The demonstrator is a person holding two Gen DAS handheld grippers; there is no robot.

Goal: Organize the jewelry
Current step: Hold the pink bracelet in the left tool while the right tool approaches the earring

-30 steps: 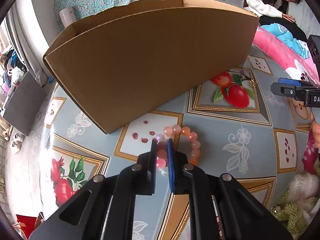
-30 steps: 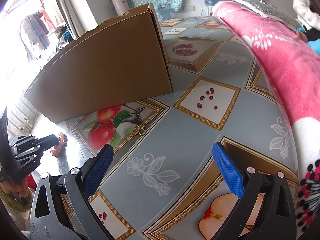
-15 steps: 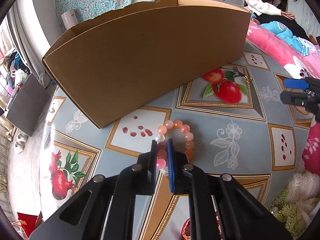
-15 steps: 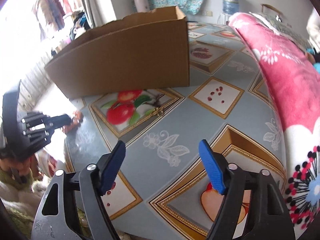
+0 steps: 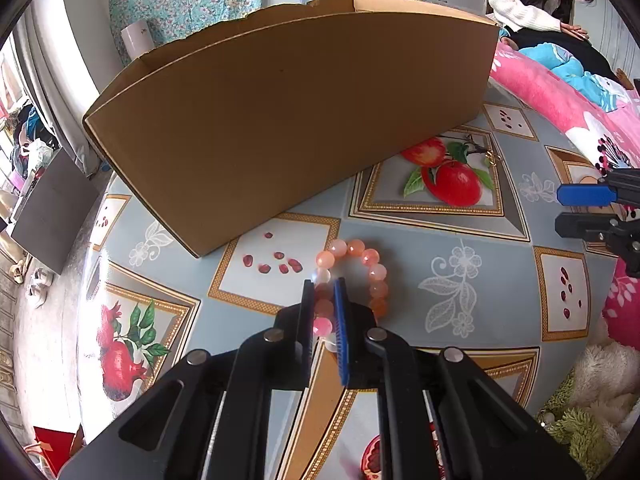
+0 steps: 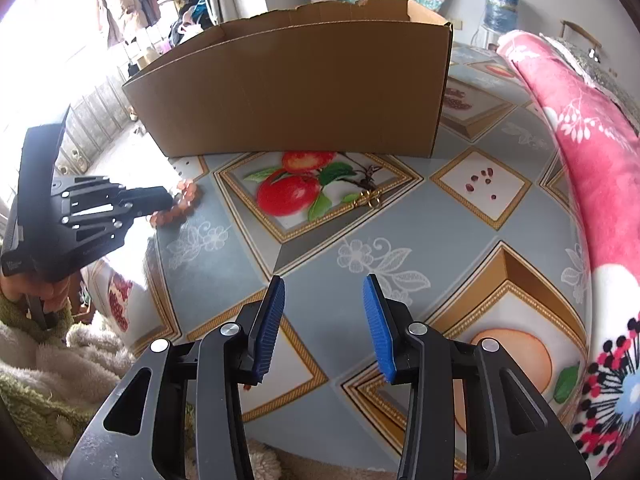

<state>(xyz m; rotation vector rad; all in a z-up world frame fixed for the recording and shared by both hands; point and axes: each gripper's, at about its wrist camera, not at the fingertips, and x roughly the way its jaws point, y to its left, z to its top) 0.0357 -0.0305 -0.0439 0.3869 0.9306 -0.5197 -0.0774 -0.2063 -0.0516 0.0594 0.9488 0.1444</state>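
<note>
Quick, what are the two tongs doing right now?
Left tongs: shut on the pink bead bracelet.
Right tongs: open, holding nothing, jaws just been closing in.

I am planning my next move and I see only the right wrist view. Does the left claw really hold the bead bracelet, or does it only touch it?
Observer: It holds it. In the left wrist view the left claw is shut on the bead bracelet, pinching one side of the loop.
Operator: Is the loop whole?
Observer: It looks whole. The free part curves ahead of the pads, toward the cardboard box.
Operator: Is anyone near the table?
Observer: Yes, a person in a white sweater sits on the far side, beyond the pink blanket.
</note>
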